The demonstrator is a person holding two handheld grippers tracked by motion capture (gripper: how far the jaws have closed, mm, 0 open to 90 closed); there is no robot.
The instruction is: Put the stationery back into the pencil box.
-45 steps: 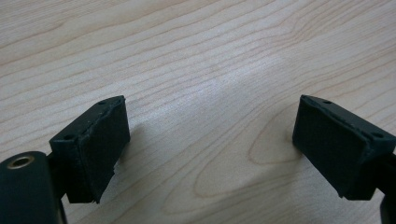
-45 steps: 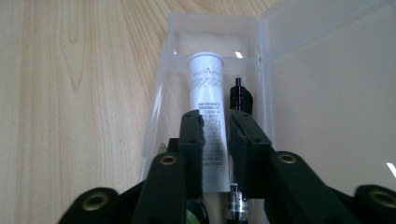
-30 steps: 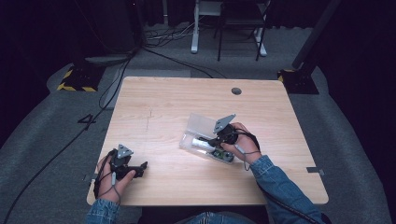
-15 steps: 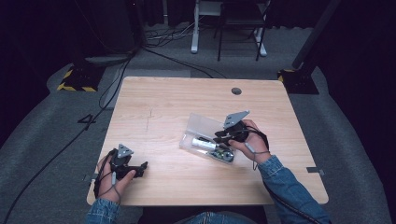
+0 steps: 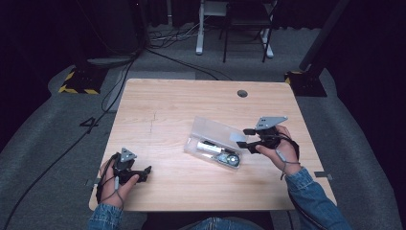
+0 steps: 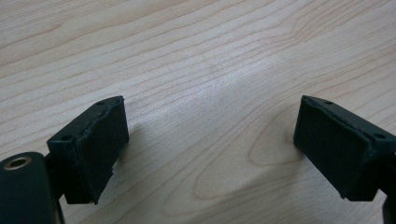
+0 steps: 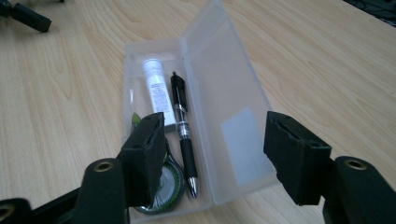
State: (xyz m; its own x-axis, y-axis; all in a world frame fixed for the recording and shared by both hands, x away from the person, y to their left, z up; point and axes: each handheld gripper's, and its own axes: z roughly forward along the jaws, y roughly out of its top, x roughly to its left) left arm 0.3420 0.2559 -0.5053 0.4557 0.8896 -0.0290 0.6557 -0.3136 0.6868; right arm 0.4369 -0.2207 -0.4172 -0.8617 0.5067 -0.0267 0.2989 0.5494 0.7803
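Observation:
A clear plastic case (image 5: 216,143) (image 7: 233,116) lies open in the middle of the wooden table (image 5: 191,105). Inside it I see a white tube (image 7: 156,91), a black pen (image 7: 183,126) and a round green-rimmed item (image 7: 163,186). My right gripper (image 5: 242,137) (image 7: 219,154) hovers just right of the case, open, with nothing between its jaws, which have just been opening. My left gripper (image 5: 143,173) (image 6: 210,154) rests near the table's front left corner, open over bare wood.
A round cable hole (image 5: 242,93) sits near the table's far edge. Cables (image 5: 158,48) and a yellow-black striped base (image 5: 76,84) lie on the dark floor beyond the table. A stand's legs (image 5: 230,33) rise at the back.
The right gripper has drawn back to the right and slightly up, away from the case, and its jaws have spread apart. The left hand has stayed put.

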